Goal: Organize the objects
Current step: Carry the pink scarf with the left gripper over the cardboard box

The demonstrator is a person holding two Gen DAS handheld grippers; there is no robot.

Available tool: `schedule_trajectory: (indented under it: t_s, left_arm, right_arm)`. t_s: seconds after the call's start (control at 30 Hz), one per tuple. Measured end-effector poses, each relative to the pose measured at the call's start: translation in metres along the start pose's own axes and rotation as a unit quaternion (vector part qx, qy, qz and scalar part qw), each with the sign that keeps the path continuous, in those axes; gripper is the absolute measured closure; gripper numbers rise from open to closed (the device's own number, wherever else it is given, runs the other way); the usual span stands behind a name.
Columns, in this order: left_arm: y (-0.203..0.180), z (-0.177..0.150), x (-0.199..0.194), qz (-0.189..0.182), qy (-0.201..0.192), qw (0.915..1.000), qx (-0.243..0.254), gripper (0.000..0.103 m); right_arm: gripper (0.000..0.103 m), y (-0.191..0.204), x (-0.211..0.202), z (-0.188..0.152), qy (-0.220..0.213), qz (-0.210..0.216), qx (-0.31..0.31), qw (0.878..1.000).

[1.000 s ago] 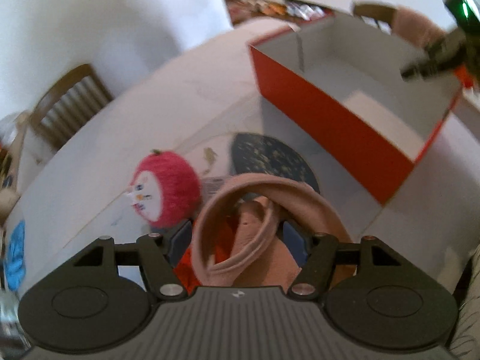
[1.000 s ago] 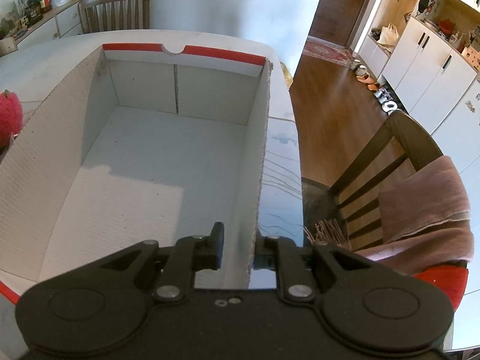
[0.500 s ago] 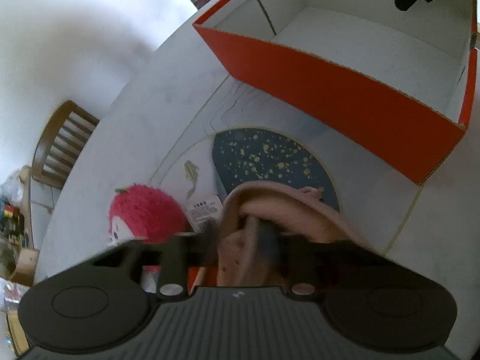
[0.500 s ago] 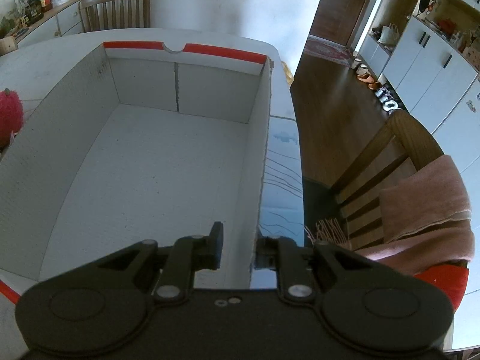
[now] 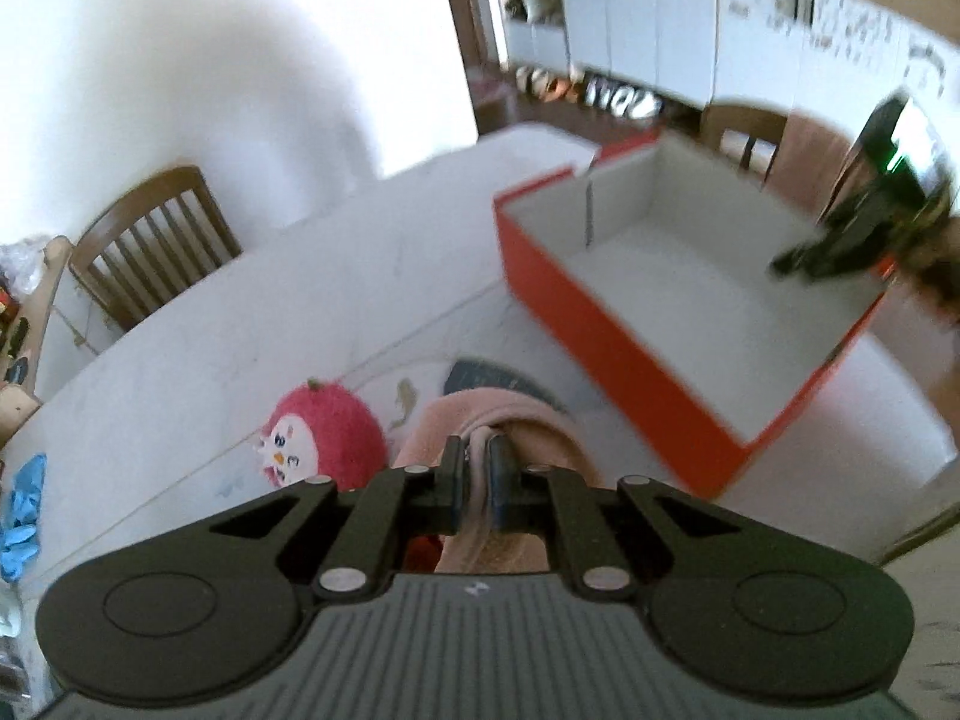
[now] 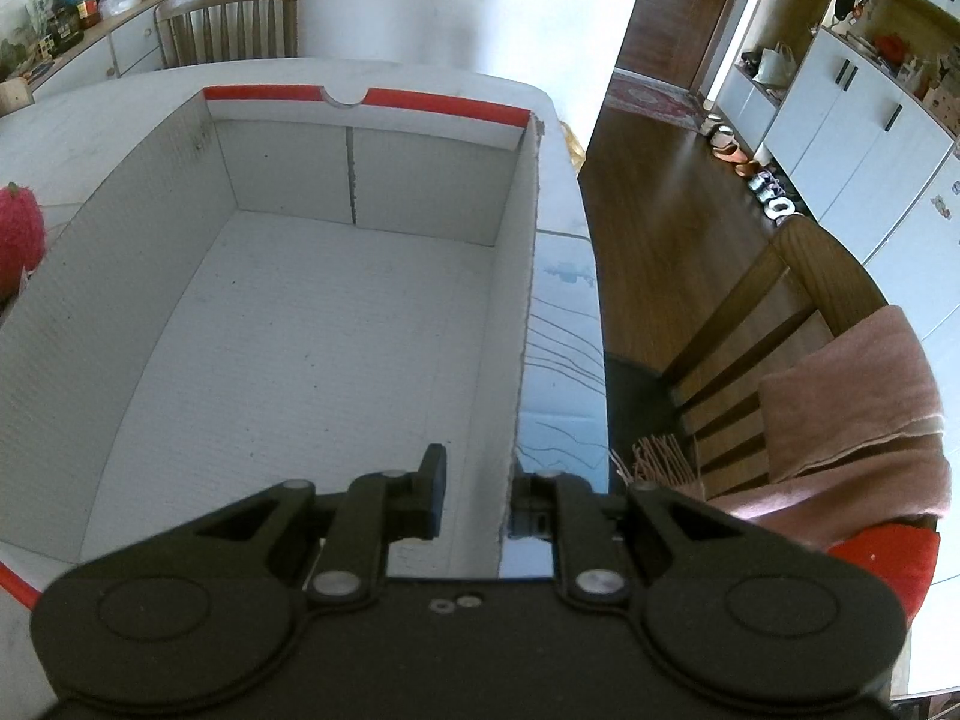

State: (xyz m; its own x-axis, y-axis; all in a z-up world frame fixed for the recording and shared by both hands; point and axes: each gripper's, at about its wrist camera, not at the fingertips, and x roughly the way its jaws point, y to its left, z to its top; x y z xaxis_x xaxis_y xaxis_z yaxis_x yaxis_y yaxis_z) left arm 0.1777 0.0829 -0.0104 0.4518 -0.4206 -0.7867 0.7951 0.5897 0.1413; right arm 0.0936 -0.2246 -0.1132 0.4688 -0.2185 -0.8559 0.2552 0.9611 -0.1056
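- The white table runs broad and pale, with the open red box standing on it; everything else is placed off that box.
- The left gripper is pinched nearly closed on a fold of the pink cloth, which sits in front of the box's long red side, just short of it.
- To the left of the cloth, further from the box, the red plush toy sits on the table.
- The right gripper straddles the box's right wall, fingers narrow, one inside and one outside; I cannot tell if the pads press it.
- Beyond the box's far end a wooden chair meets the white wall.
- Right of the box, wood floor, white cabinets, and a chair draped with a pink towel.
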Motion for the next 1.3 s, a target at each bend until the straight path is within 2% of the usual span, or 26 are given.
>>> schedule_trajectory:
  t_s: [0.13, 0.33, 0.5, 0.7, 0.93, 1.17, 1.3]
  left_arm:
    - [0.011, 0.014, -0.034, -0.010, -0.042, 0.9985, -0.032, 0.096]
    - [0.021, 0.042, -0.071, -0.025, -0.116, 0.9906, -0.068, 0.096]
    - [0.016, 0.074, -0.085, -0.027, -0.160, 0.9854, -0.051, 0.096]
    - [-0.003, 0.120, -0.078, -0.046, -0.187, 0.9812, -0.017, 0.096]
    - [-0.033, 0.157, -0.047, -0.079, -0.183, 0.9799, 0.003, 0.096]
    - [-0.060, 0.169, 0.001, -0.113, -0.144, 0.9830, 0.016, 0.096]
    - [-0.080, 0.170, 0.044, -0.125, -0.107, 0.9861, 0.023, 0.096]
  right_arm:
    - [0.088, 0.000, 0.000, 0.001, 0.002, -0.002, 0.000, 1.000]
    - [0.088, 0.002, 0.000, 0.002, 0.004, -0.005, -0.002, 1.000]
    - [0.088, 0.005, 0.000, 0.002, 0.004, -0.005, -0.004, 1.000]
    - [0.091, 0.005, 0.000, 0.003, 0.005, -0.010, -0.006, 1.000]
    - [0.097, 0.001, -0.001, 0.004, 0.010, -0.011, -0.005, 1.000]
    - [0.097, 0.000, -0.001, 0.003, 0.011, -0.009, -0.007, 1.000]
    - [0.097, 0.002, -0.001, 0.005, 0.013, -0.010, -0.010, 1.000]
